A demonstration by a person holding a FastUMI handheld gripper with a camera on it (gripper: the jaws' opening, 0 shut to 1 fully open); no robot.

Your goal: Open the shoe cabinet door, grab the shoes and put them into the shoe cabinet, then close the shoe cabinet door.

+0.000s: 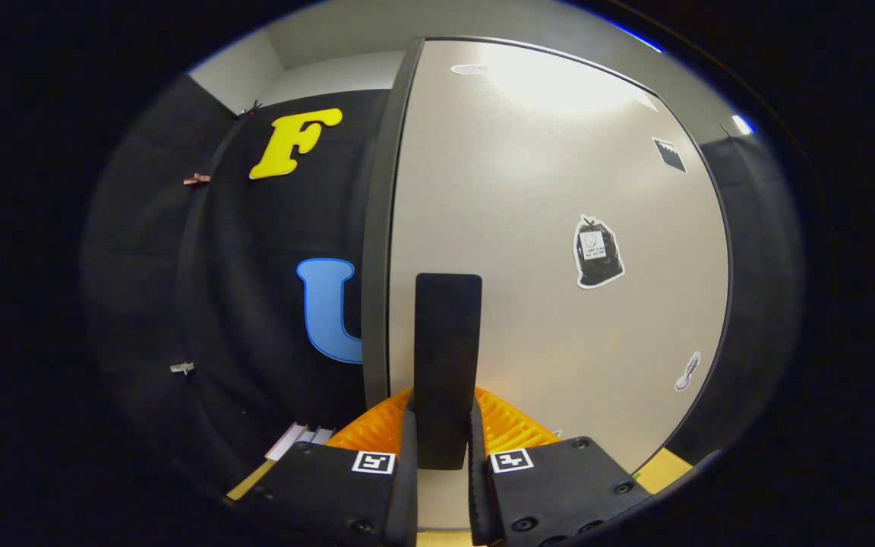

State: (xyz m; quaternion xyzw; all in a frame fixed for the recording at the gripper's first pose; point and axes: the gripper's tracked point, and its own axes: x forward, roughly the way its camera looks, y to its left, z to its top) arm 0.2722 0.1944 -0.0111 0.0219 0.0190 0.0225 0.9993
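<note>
In the gripper view, the gripper (443, 441) is clamping a dark upright handle (446, 357), both fingers pressing on its sides near the lower end. The handle is standing off the pale shoe cabinet door (559, 251), which is rising just beyond the fingers, its dark edge (380, 228) showing to the left of the handle. Stickers (598, 252) are sitting on the door's face to the right. An orange ribbed object (510, 425) is showing behind the fingers, below the door.

one cabinet door (559, 251), one handle (447, 342), three stickers (598, 251)
</note>
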